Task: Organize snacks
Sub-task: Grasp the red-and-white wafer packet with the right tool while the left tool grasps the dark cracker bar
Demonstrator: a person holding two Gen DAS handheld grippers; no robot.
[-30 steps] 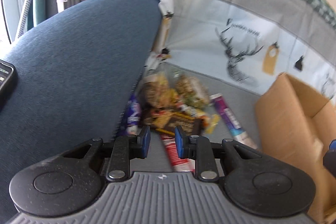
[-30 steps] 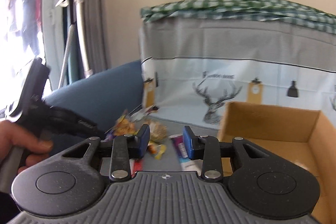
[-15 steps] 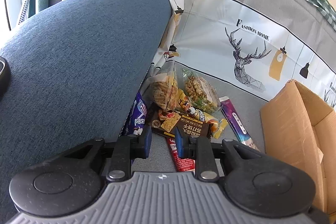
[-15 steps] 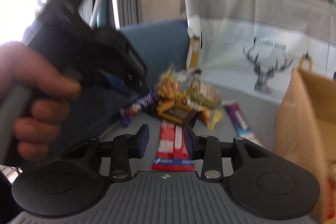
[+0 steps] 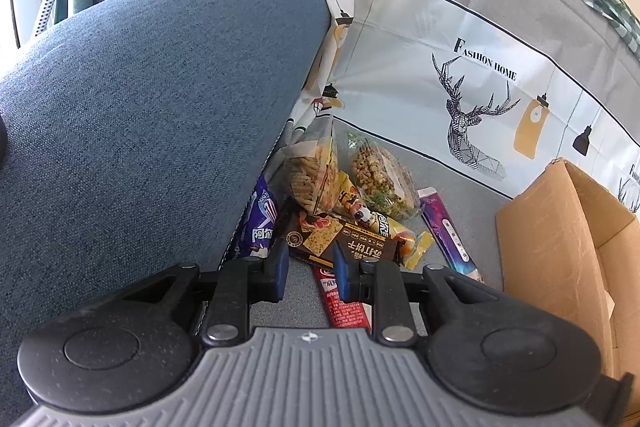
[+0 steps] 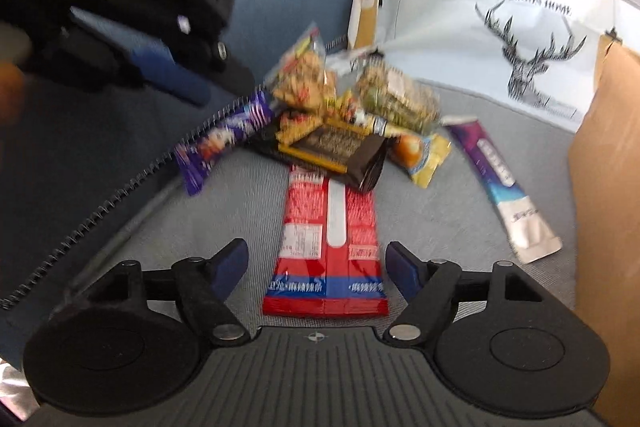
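The right tongs (image 6: pixel 316 269) stand wide apart, their jaws having just been opening, and hold nothing; the red snack packet (image 6: pixel 330 247) lies flat on the grey cushion (image 6: pixel 440 227) between the 2 blue pads, neither pad touching it. The left tongs (image 5: pixel 308 269) are nearly closed with a narrow gap and grip nothing, hanging above the snack pile. In that pile a dark cracker packet (image 5: pixel 344 241) lies across the red packet's far end, with a purple packet (image 5: pixel 260 223) against the blue armrest (image 5: pixel 160 87), 2 clear bags (image 5: pixel 316 175) of snacks behind, and a long purple stick pack (image 5: pixel 448 231) off to the right. A cardboard box (image 5: pixel 560 247) stands open at the right, near the stick pack.
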